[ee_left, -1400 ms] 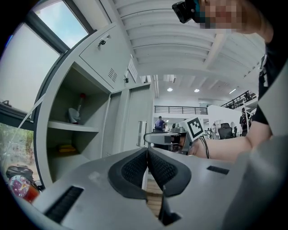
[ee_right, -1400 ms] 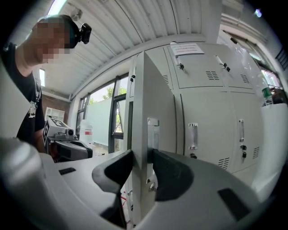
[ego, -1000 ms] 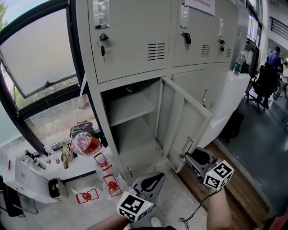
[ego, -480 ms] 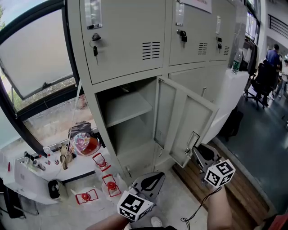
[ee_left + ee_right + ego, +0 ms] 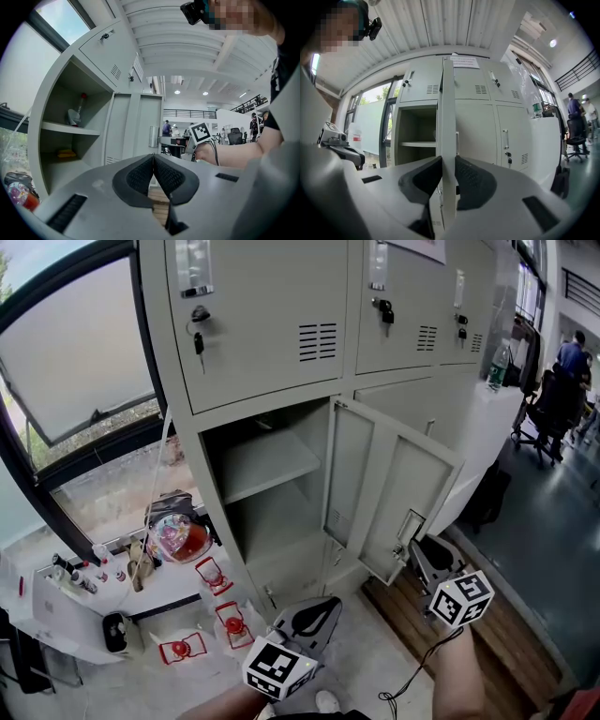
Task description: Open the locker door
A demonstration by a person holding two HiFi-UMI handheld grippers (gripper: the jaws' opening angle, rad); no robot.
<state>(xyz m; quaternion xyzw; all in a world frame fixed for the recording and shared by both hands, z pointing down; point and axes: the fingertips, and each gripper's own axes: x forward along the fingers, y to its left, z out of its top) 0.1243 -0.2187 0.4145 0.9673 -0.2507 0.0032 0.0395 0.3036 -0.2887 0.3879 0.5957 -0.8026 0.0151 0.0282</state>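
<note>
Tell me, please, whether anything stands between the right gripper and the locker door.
Nothing visible does: the right gripper has just closed its jaws on the locker door at its free edge. Its swing looks unobstructed too.

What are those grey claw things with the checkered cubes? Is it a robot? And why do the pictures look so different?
It is not a robot. A person holds a two-jaw gripper in each hand, and the cubes are part of the grippers. The head view comes from a camera on the person's head, looking down at grey lockers. The two gripper views come from a camera riding on each gripper, looking along its jaws. The left gripper is shut and holds nothing. The right gripper has just been closing its jaws, and they now pinch the edge of the door, which stands open. Inside that locker you can see a shelf.
</note>
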